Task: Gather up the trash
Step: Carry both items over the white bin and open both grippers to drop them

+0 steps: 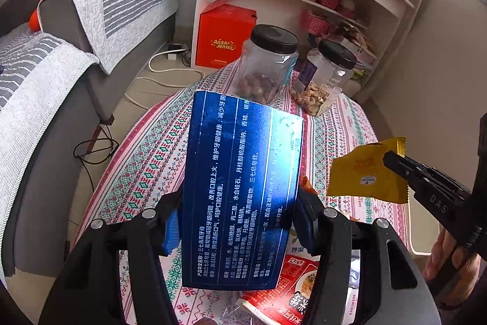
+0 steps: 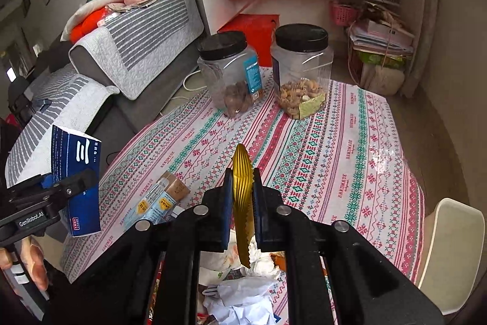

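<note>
The left gripper [image 1: 240, 218] is squeezing a flat blue cardboard box [image 1: 240, 181] above the patterned tablecloth [image 2: 334, 160]. At three o'clock, the right gripper [image 2: 242, 200] is pinching a crinkly yellow wrapper [image 2: 242, 203].

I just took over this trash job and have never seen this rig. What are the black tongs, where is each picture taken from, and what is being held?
No robot: a person holds two hand grippers, each with a fisheye camera looking along its fingers. In the left wrist view, the left gripper clamps a blue box. In the right wrist view, the right gripper pinches a yellow wrapper. On the tablecloth stand two jars; crumpled paper and a small carton lie nearer.
</note>
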Available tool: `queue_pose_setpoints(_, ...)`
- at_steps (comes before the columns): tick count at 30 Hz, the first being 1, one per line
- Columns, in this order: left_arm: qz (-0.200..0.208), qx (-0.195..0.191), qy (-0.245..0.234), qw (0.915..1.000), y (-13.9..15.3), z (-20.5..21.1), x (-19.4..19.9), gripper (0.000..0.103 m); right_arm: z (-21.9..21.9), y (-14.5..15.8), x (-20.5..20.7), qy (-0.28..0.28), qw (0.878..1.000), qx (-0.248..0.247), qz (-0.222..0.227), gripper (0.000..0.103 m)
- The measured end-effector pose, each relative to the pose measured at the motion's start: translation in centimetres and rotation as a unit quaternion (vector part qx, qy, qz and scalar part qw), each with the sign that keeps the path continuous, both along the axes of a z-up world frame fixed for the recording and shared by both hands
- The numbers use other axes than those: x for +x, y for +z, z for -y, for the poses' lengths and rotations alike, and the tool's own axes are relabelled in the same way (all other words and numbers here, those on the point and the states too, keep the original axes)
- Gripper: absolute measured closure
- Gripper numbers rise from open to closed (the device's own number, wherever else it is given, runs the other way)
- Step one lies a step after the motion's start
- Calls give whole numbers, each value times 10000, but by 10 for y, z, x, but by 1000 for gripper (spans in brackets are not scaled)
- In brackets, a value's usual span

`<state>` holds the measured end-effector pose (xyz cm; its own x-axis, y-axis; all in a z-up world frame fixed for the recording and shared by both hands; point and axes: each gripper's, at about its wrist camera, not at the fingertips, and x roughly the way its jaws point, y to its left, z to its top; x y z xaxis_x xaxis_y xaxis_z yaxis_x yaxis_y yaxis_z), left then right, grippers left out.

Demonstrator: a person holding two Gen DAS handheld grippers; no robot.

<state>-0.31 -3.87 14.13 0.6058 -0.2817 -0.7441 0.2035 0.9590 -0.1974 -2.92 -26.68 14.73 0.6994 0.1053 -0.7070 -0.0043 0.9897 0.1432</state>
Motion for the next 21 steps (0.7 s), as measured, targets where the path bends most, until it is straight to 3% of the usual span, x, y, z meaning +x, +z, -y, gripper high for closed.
queue_pose_setpoints(4, 184, -92, 33, 9998, 7, 8, -3, 45, 8, 6, -14, -88, 9995, -152, 274, 92)
queue_pose_setpoints(13, 494, -12, -164, 9986, 12, 45, -12, 45, 35, 18, -36, -255, 9986, -156, 445, 92)
queue_pose_setpoints(21, 515, -94, -375, 9979, 13, 71, -21, 45, 70, 36, -61, -578, 9958, -166, 689, 92)
